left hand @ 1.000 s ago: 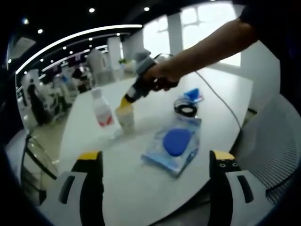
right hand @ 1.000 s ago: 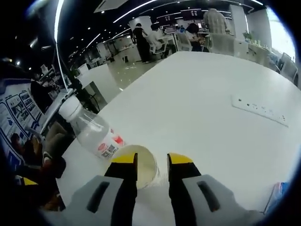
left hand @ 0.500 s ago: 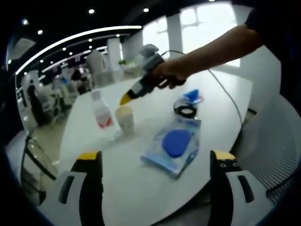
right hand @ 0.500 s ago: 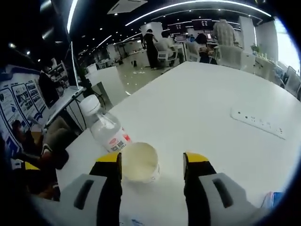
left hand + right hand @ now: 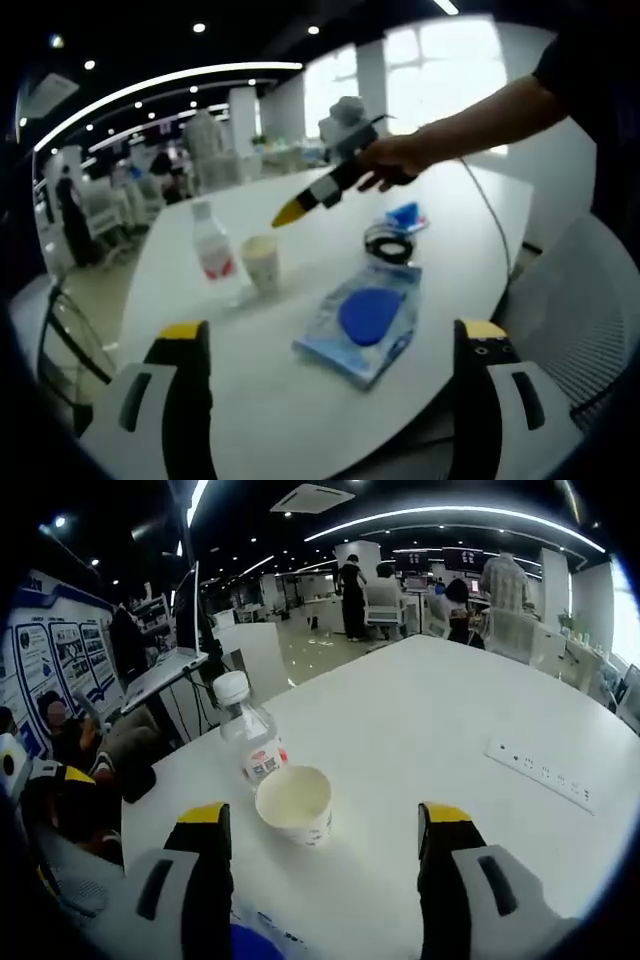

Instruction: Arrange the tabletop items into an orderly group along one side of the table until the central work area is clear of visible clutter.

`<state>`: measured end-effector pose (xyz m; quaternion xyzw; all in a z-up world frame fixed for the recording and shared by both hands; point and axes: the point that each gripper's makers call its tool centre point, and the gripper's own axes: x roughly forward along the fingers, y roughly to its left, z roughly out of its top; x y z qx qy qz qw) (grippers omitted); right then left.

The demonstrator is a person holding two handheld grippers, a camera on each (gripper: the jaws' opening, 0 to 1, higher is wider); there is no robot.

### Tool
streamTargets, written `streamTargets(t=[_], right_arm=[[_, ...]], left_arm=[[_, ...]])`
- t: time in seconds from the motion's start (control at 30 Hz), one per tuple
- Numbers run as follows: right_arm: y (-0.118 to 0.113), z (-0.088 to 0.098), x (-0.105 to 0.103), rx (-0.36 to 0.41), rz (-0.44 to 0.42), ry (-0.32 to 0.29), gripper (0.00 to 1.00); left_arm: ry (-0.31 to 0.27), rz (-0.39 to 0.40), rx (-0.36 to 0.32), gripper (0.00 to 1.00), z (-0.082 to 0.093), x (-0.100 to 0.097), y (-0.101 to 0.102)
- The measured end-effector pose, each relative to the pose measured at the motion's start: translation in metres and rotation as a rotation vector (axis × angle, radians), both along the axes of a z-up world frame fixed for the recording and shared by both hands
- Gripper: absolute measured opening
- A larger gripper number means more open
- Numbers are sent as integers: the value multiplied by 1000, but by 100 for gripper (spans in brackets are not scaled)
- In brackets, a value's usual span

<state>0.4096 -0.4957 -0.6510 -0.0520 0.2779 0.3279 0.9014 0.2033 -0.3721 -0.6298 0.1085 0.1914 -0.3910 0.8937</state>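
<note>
A pale paper cup (image 5: 262,262) (image 5: 295,802) stands upright on the white table (image 5: 300,400), close beside a clear bottle (image 5: 212,250) (image 5: 250,742) with a white cap and red label. My right gripper (image 5: 325,820) is open, lifted back from the cup with nothing between its jaws; in the left gripper view the right gripper (image 5: 285,212) hangs above the cup in a person's hand. A blue packet (image 5: 365,320) lies mid-table, with a black ring (image 5: 390,243) and a small blue item (image 5: 405,215) beyond it. My left gripper (image 5: 335,335) is open over the table's near edge.
A white power strip (image 5: 540,773) lies flat further along the table. A cable (image 5: 490,215) trails across the table's right side. A grey chair (image 5: 590,300) stands at the right edge. Desks, chairs and people fill the office behind.
The right gripper has opened, let go of the cup and drawn up and back from it. The cup stays standing beside the bottle. The left gripper has barely moved.
</note>
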Motion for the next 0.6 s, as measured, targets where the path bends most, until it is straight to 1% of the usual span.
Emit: streamTargets(t=[0.1, 0.2, 0.23, 0.33, 0.4, 0.6], right_arm=[[-7, 2, -7, -17, 17, -22, 82], [-14, 3, -14, -29, 27, -40, 83], [-16, 5, -16, -30, 30, -50, 84], [-22, 9, -23, -46, 37, -83, 89], [-27, 12, -28, -51, 45, -105, 89], [-44, 14, -42, -64, 36, -126, 92]], left_arm=[[-5, -3, 1, 99, 1, 0, -1], [-7, -6, 4, 99, 1, -1, -2], [-9, -8, 6, 99, 1, -1, -2], [-11, -12, 8, 100, 1, -1, -2], [-12, -14, 11, 100, 0, -1, -2], [-12, -19, 11, 100, 1, -2, -3]])
